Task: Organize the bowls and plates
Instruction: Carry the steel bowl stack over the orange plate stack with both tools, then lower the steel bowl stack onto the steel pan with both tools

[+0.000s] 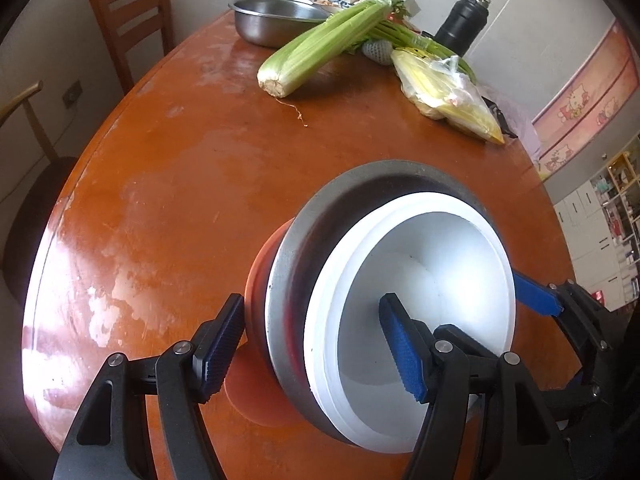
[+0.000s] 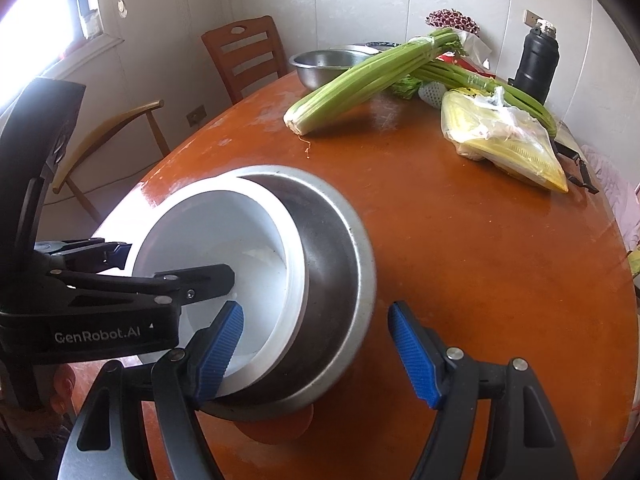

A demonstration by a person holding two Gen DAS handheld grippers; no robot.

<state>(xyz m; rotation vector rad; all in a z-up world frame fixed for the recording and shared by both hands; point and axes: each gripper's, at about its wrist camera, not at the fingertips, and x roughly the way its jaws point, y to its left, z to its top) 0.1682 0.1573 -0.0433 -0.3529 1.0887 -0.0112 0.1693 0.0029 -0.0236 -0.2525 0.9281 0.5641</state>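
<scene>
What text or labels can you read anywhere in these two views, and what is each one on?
"GenRobot.AI": white lettering on the black body of the left tool, seen in the right wrist view.
Cartoon-cat wall border: pictures only, no readable words.
Yellow plastic bag and black flask: any print is too small or blurred to read.

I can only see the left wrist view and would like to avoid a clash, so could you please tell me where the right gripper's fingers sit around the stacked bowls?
Observer: In the right wrist view, the right gripper straddles the rims. One finger is over the inside of the white bowl, and the other is outside the steel bowl, above the table.
Operator: Thank you. Does that outer finger touch the steel bowl?
Observer: No, a strip of table shows between the finger and the bowl's rim, so the jaws are not clamped on the stack.
</scene>
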